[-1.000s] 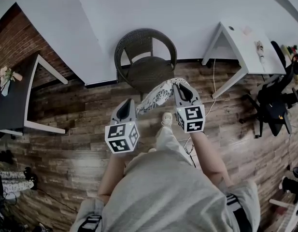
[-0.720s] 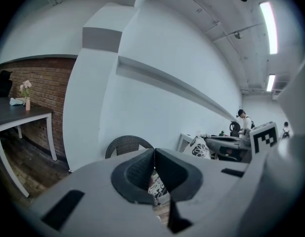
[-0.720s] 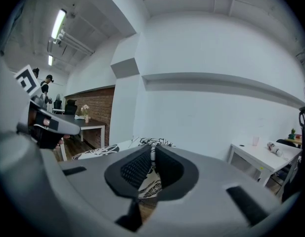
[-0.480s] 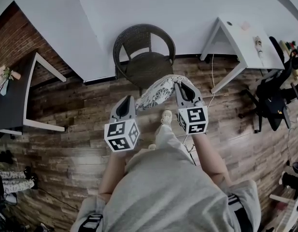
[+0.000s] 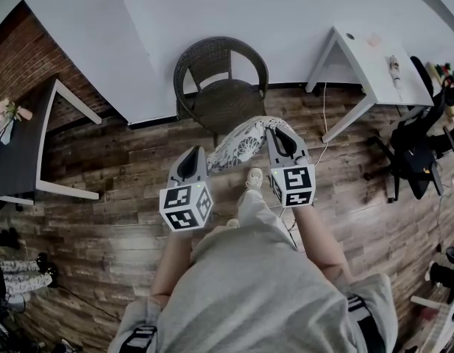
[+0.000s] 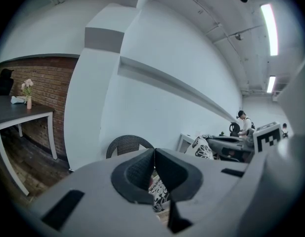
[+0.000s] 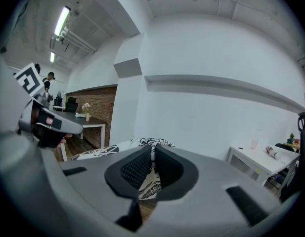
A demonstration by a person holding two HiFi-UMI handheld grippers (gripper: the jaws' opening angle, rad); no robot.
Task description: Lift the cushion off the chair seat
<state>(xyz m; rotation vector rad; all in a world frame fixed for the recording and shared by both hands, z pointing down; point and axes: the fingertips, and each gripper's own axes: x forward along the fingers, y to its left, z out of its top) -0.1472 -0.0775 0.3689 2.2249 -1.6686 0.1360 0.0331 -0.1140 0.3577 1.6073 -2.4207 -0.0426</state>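
Two pairs of jaws stand very narrow, and each pinches an edge of the cushion [image 5: 241,144]. In the left gripper view, the dark ribbed pads of the left gripper [image 6: 153,152] meet at the tips, with patterned cloth [image 6: 159,194] in the slit under them. The right gripper [image 7: 153,151] shows the same, and cloth [image 7: 150,184] hangs below its pads.

In the head view the cushion is stretched between the left gripper [image 5: 194,153] and the right gripper [image 5: 275,132]. It is off the seat [image 5: 225,110] and sits in the air at 6 o'clock from the chair [image 5: 221,79], above the floor [image 5: 101,175].

I think the main risk is slipping. Each grip seems to take only a thin edge of soft cover, so the filling's weight could pull the cloth out of one pair of pads, and the cushion would then swing down from the other. If the hands pull apart too much, the same could happen.

The cushion is soft and plump, pale with a dark flower pattern. The chair is round, of dark woven wicker with a curved back and an open gap in it. The floor is rough wooden planks. A white table [image 5: 374,65] stands at 2 o'clock and a dark table [image 5: 20,145] at 9 o'clock.
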